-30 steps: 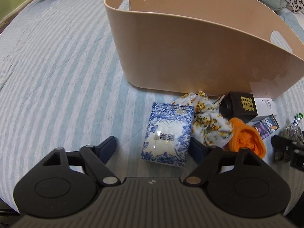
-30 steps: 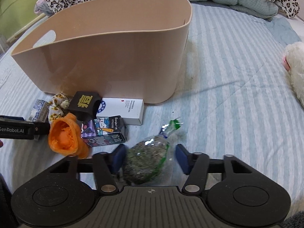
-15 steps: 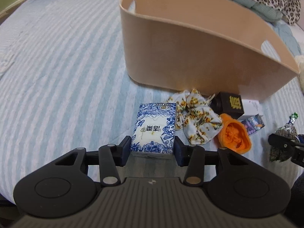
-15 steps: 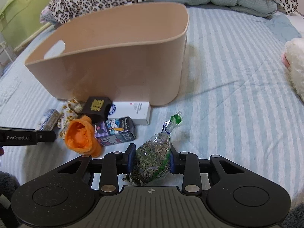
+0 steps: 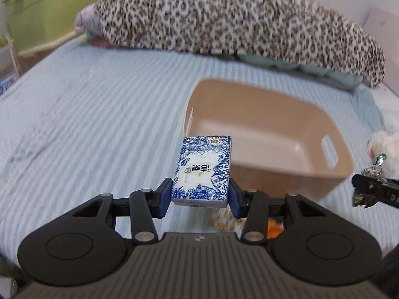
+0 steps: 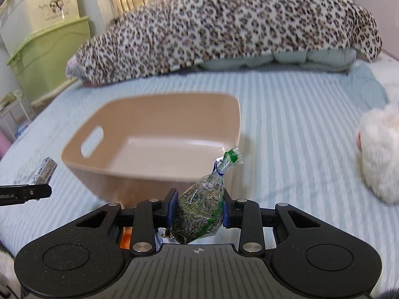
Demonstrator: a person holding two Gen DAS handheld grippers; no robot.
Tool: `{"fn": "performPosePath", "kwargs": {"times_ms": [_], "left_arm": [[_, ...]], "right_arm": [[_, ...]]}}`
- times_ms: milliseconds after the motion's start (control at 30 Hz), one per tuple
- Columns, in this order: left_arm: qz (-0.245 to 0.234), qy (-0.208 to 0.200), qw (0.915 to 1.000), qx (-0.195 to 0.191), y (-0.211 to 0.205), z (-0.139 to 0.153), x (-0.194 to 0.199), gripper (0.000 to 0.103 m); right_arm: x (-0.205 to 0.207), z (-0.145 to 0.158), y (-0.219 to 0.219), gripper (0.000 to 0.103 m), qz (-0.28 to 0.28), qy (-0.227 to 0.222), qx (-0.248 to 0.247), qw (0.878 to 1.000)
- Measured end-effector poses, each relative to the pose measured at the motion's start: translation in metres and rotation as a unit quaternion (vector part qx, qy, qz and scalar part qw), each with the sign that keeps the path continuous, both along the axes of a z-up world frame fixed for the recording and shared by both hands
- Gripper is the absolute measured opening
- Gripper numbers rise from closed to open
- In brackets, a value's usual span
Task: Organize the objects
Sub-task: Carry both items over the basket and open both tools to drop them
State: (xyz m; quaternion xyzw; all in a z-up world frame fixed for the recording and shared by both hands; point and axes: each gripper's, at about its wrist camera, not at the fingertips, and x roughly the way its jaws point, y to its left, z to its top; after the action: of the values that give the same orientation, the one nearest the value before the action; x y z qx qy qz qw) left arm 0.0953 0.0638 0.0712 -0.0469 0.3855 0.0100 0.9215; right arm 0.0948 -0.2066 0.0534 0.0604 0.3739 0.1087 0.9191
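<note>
My left gripper point(image 5: 200, 199) is shut on a blue-and-white floral tissue pack point(image 5: 203, 170) and holds it in the air, just in front of the beige plastic bin point(image 5: 281, 172). My right gripper point(image 6: 199, 209) is shut on a clear bag of dried green herbs point(image 6: 202, 206), lifted in front of the same bin point(image 6: 104, 177). The bin looks empty inside. The right gripper with the herb bag also shows at the right edge of the left wrist view point(image 5: 369, 189). The left gripper's finger and the pack point(image 6: 45, 172) show at the left of the right wrist view.
The bin stands on a blue-striped bedspread point(image 5: 87, 124). A leopard-print blanket point(image 6: 224, 25) lies along the back. A white plush toy point(image 6: 379, 154) sits at the right. Green storage boxes point(image 6: 49, 57) stand beside the bed. An orange item point(image 5: 274, 229) and a floral scrunchie lie below the left gripper.
Both grippers have risen from the bedspread with their loads, and now look down into the bin from above its near wall. The objects left on the bed have dropped below view.
</note>
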Motion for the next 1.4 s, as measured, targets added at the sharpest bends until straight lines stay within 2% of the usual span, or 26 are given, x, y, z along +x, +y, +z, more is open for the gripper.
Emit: {"fn": "performPosePath", "kwargs": {"times_ms": [200,333,467,567,733,900,933,967,1000,1033,1100,1167,1267,1333,1400], "left_arm": [[-0.021,-0.035,0.9989,0.024,-0.028,0.021,0.028,0.048],[-0.033,-0.031,0.9984,0.033,-0.046,0.018,0.055,0.048],[-0.045,-0.004,0.9978,0.048,-0.063,-0.001,0.085,0.048],[-0.058,0.029,0.9969,0.044,-0.071,-0.023,0.102,0.048],[-0.061,0.069,0.9935,0.067,-0.078,-0.058,0.116,0.048],[-0.060,0.076,0.9929,0.070,-0.076,-0.068,0.115,0.049],[-0.060,0.072,0.9932,0.069,-0.075,-0.065,0.112,0.049],[-0.059,0.067,0.9937,0.068,-0.075,-0.061,0.110,0.050],[-0.057,0.061,0.9942,0.067,-0.074,-0.056,0.107,0.056],[-0.055,0.056,0.9947,0.068,-0.073,-0.049,0.104,0.067],[-0.046,0.050,0.9953,0.069,-0.070,-0.037,0.097,0.077],[-0.044,0.046,0.9959,0.064,-0.066,-0.024,0.089,0.078],[-0.044,0.038,0.9967,0.056,-0.059,-0.008,0.071,0.087],[-0.045,0.031,0.9965,0.063,-0.055,-0.001,0.058,0.092],[-0.050,0.029,0.9957,0.073,-0.054,0.003,0.046,0.092]], "right_arm": [[0.031,0.021,0.015,0.031,0.011,-0.034,-0.013,0.999],[0.053,0.028,0.026,0.031,0.016,-0.037,-0.016,0.999],[0.075,0.023,0.033,0.031,0.015,-0.029,-0.033,0.999],[0.089,0.011,0.035,0.031,0.015,-0.008,-0.042,0.999],[0.107,-0.017,0.040,0.031,0.018,0.036,-0.065,0.997],[0.107,-0.030,0.047,0.032,0.024,0.060,-0.084,0.994],[0.107,-0.031,0.047,0.034,0.025,0.060,-0.087,0.994],[0.107,-0.030,0.048,0.045,0.025,0.060,-0.090,0.994],[0.106,-0.028,0.048,0.046,0.026,0.060,-0.091,0.994],[0.104,-0.025,0.048,0.047,0.027,0.056,-0.089,0.994],[0.098,-0.017,0.048,0.060,0.027,0.048,-0.087,0.995],[0.091,-0.008,0.045,0.069,0.026,0.037,-0.088,0.995],[0.079,0.008,0.042,0.079,0.028,0.024,-0.089,0.995],[0.069,0.016,0.039,0.085,0.029,0.018,-0.090,0.995],[0.059,0.022,0.037,0.090,0.032,0.016,-0.090,0.995]]}}
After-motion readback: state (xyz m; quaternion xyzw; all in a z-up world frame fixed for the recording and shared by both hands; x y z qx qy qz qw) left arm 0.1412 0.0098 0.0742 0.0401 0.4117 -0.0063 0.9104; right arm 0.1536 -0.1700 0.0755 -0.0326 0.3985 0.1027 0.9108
